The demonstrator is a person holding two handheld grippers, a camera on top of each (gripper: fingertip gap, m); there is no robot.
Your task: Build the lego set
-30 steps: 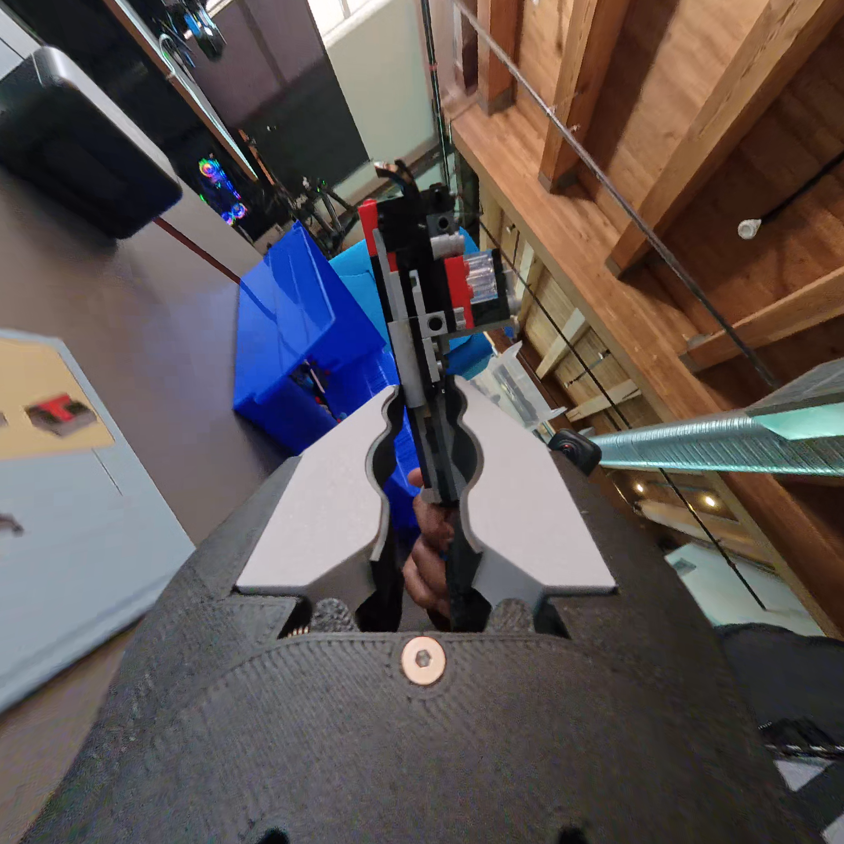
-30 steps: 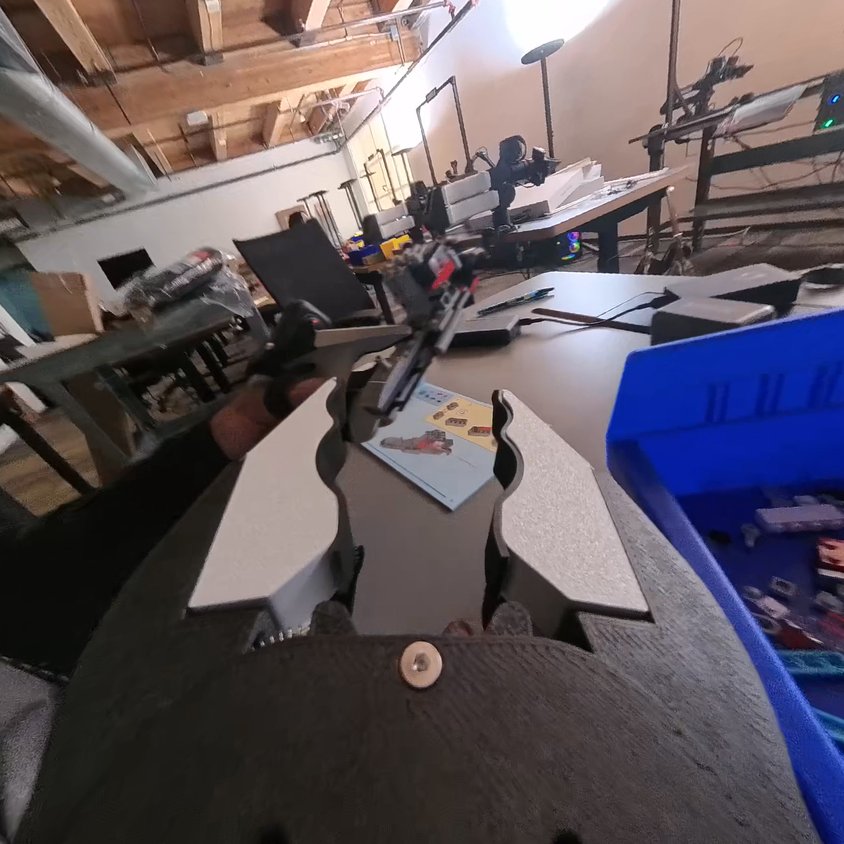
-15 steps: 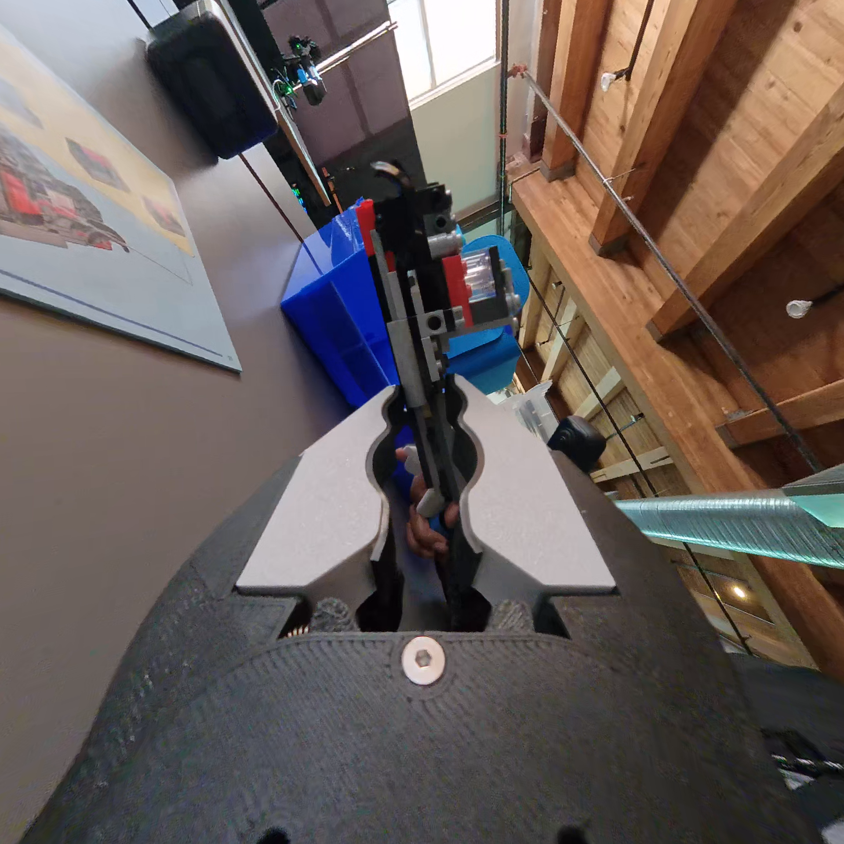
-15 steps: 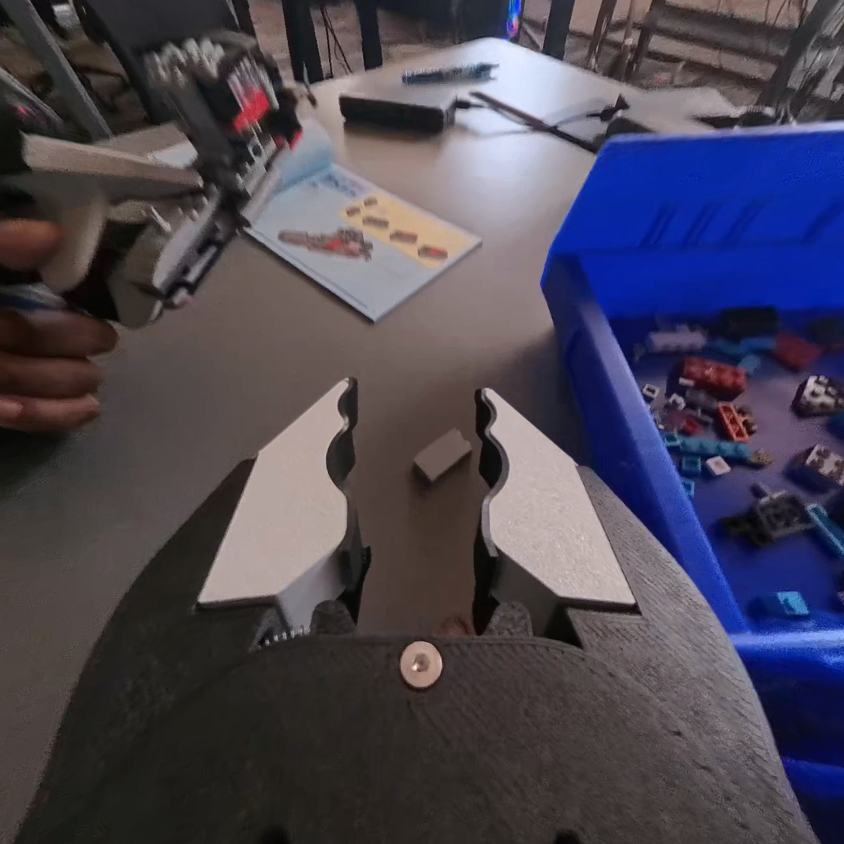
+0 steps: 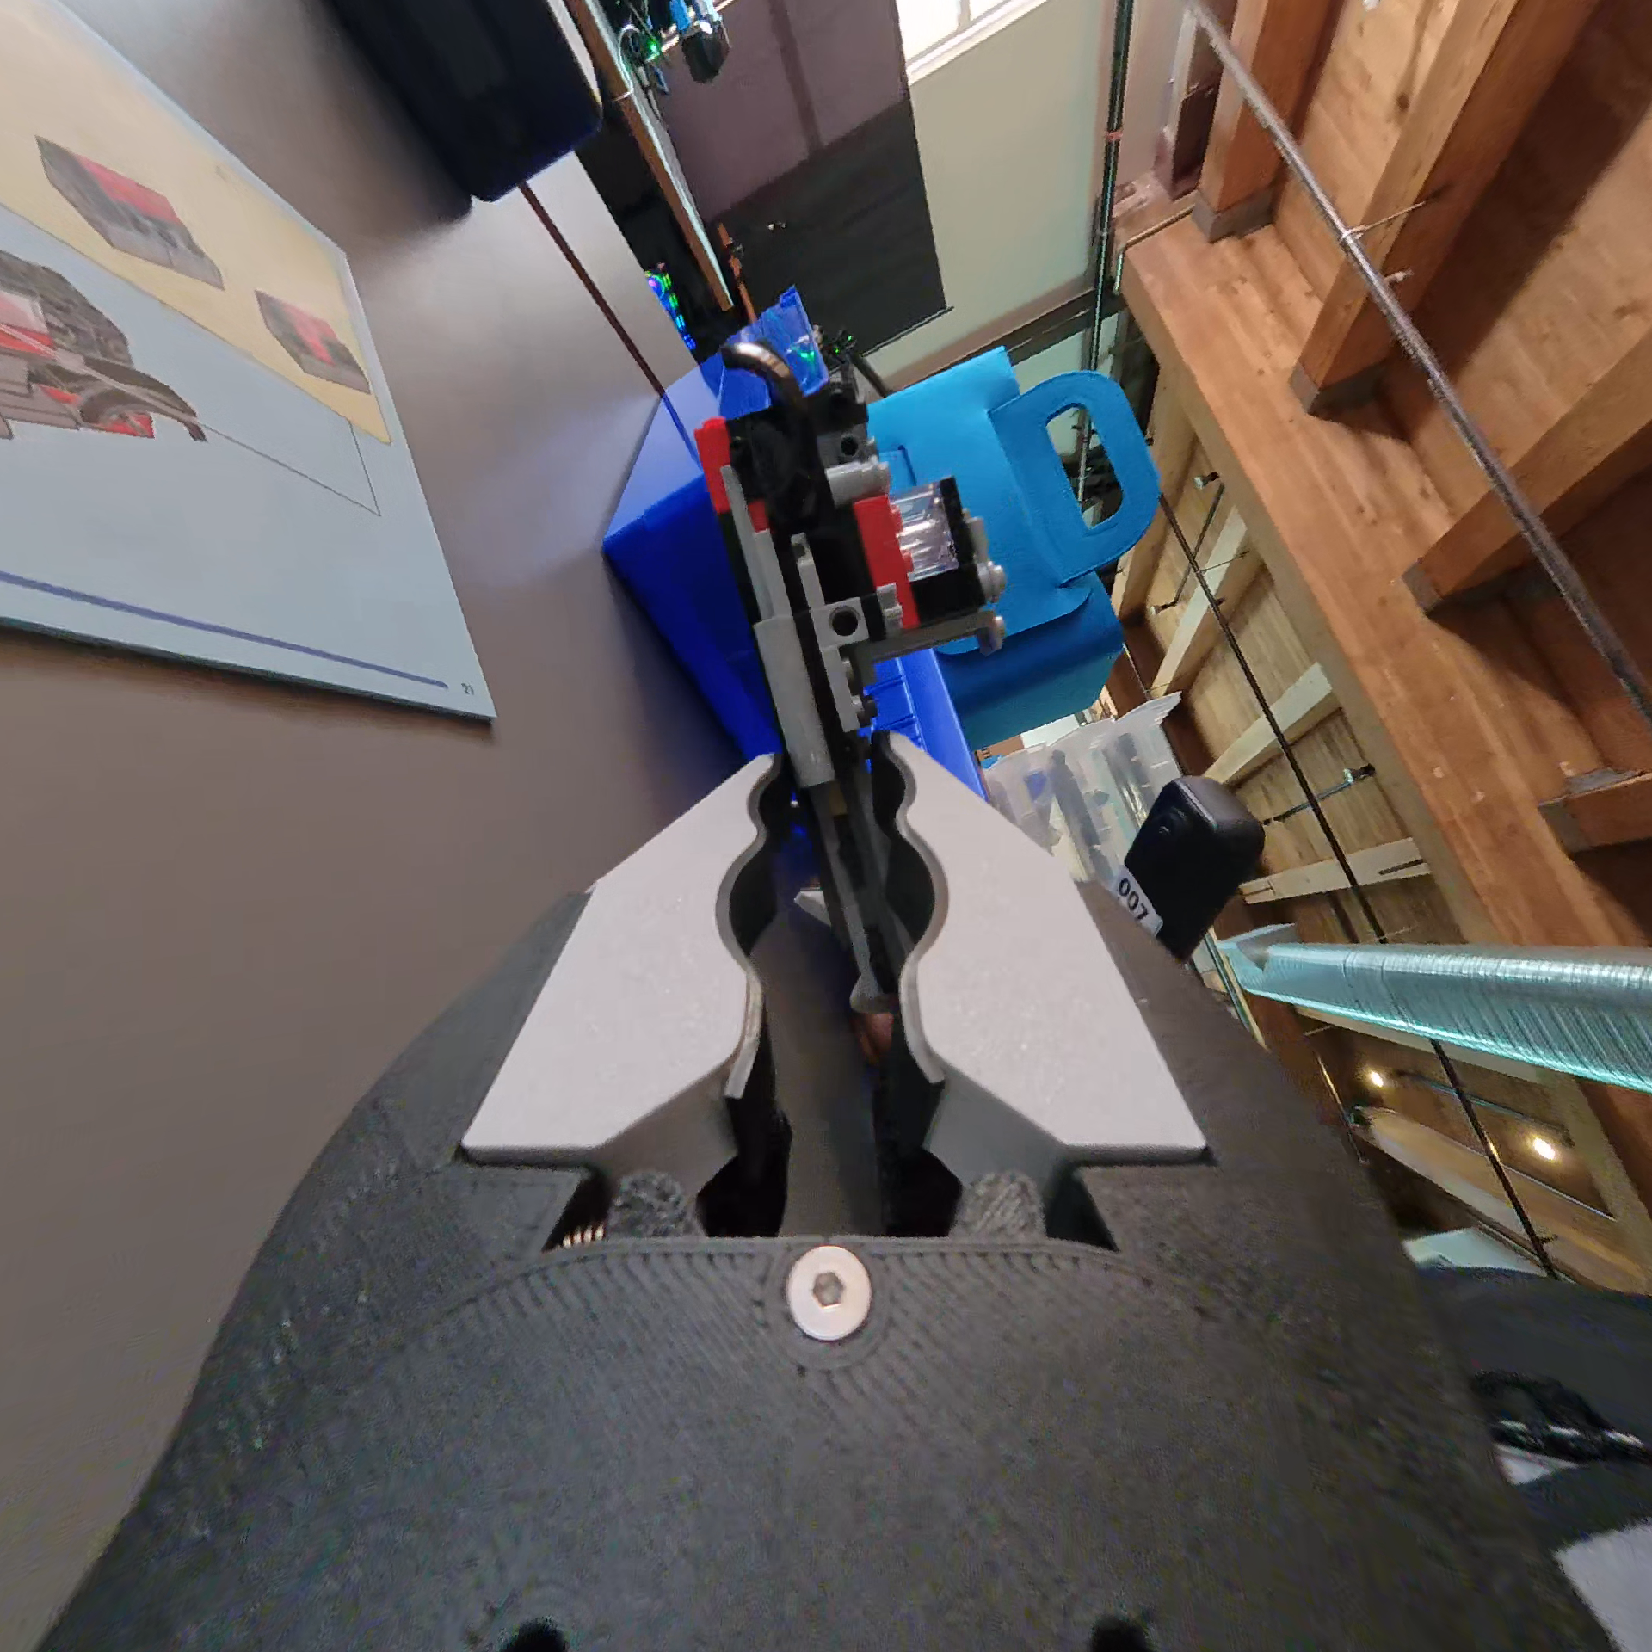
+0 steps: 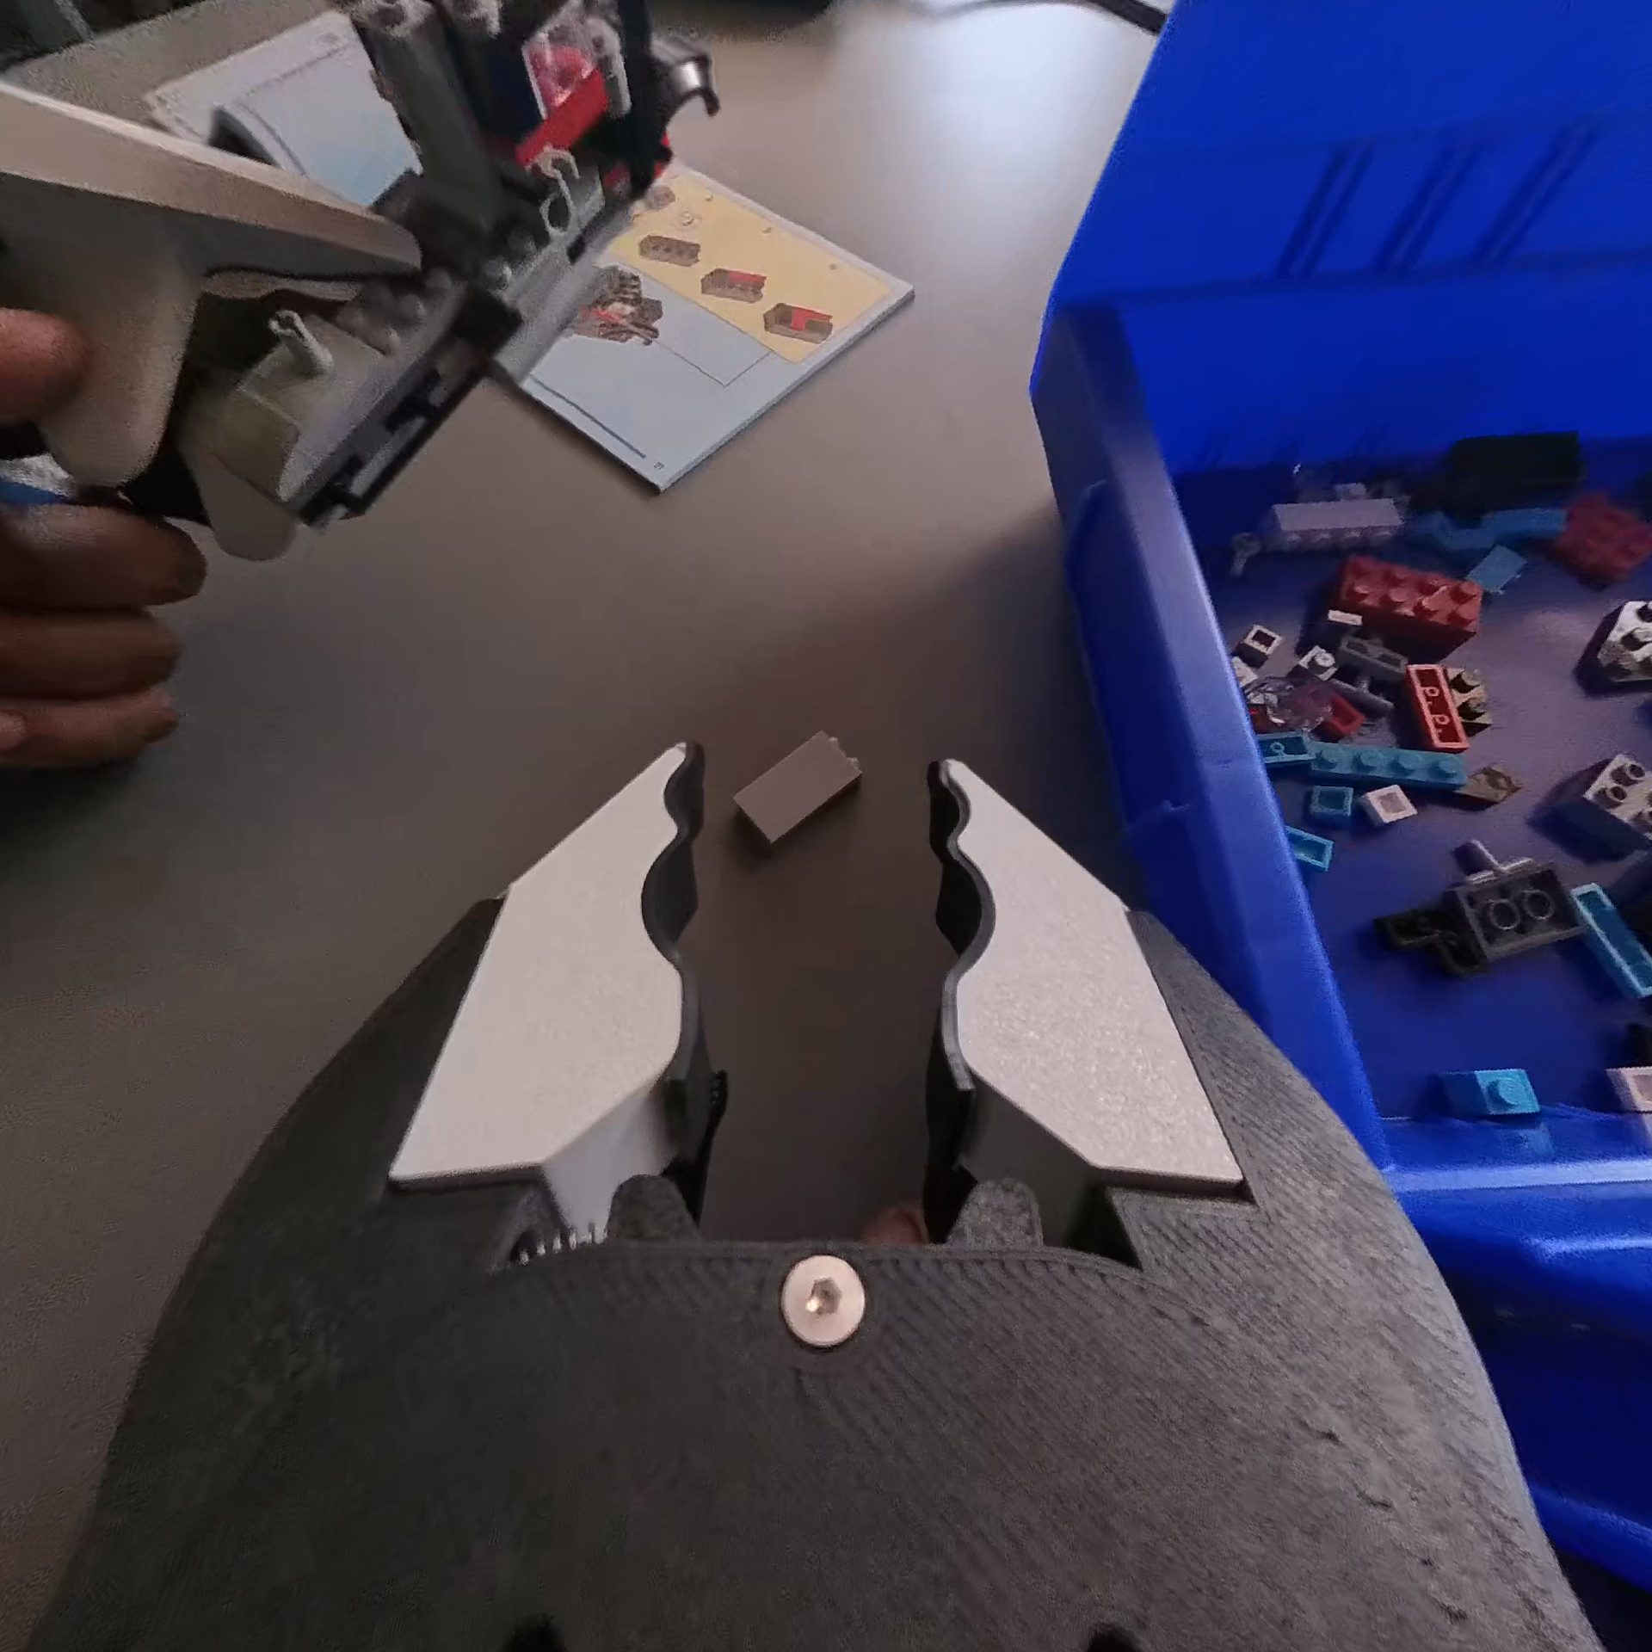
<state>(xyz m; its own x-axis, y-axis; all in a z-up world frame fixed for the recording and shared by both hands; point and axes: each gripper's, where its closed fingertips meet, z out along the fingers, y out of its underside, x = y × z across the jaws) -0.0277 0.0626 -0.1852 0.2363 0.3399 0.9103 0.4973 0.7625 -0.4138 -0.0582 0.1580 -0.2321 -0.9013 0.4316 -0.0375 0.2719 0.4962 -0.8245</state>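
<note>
Left gripper [image 5: 833,769] rolled sideways, fingers clamped, a hand [image 6: 67,572] wrapped on its grip; right gripper [image 6: 812,769] pitched down, fingers spread wide, nothing gripped.

Dark brown-grey tabletop [image 6: 501,644] fills the foreground. Overhead, exposed wooden beams [image 5: 1466,232] and plank ceiling, a silver duct [image 5: 1466,1001] crossing, small recessed lights [image 5: 1542,1147] glowing. Pale wall [image 5: 1010,223] with a bright window [image 5: 965,18] behind dark panels. A thin metal rod [image 5: 1421,322] runs under the beams.
</note>
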